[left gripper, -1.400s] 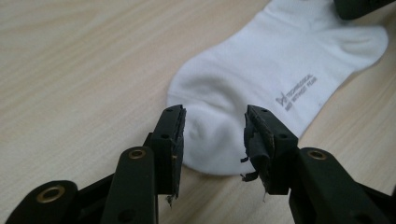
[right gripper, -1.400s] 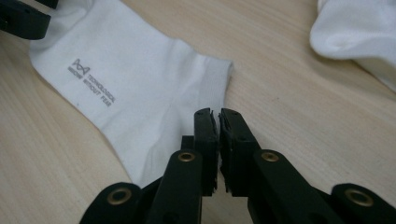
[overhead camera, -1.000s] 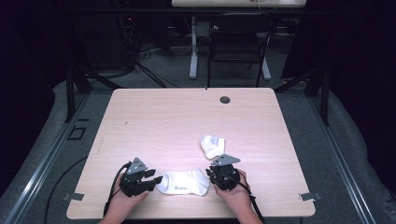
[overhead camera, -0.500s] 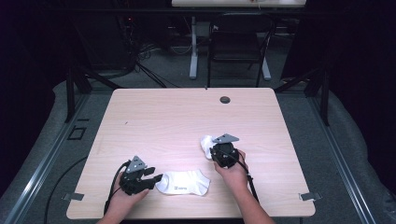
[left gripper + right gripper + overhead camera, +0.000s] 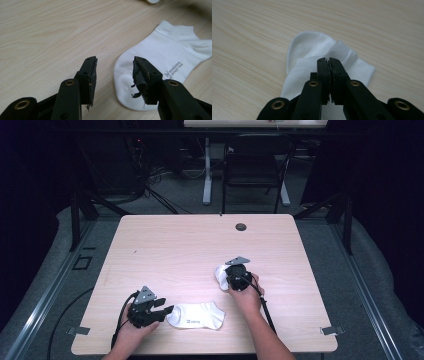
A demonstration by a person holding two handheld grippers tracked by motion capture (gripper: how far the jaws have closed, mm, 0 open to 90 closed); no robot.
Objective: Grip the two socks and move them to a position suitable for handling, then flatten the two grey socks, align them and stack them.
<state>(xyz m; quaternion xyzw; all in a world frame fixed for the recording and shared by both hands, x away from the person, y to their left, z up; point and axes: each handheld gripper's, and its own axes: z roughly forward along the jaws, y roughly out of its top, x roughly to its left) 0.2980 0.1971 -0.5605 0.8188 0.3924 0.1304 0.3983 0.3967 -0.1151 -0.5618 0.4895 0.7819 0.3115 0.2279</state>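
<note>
The right tool (image 5: 232, 280) clamps together on the crumpled sock (image 5: 312, 52) — likely to lift it — while the left tool (image 5: 115, 72), jaws apart, waits at the flat sock (image 5: 196, 315) on the bench (image 5: 175, 245).

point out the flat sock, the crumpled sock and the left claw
flat sock (image 5: 196, 315), high view, middle of its foot
crumpled sock (image 5: 308, 46), right gripper view, rounded end beyond the shut jaws
left claw (image 5: 114, 67), left gripper view, gap between its open tips

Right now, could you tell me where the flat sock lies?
In the high view, the flat sock lies near the table's front edge, just right of the left hand-held gripper.
</note>
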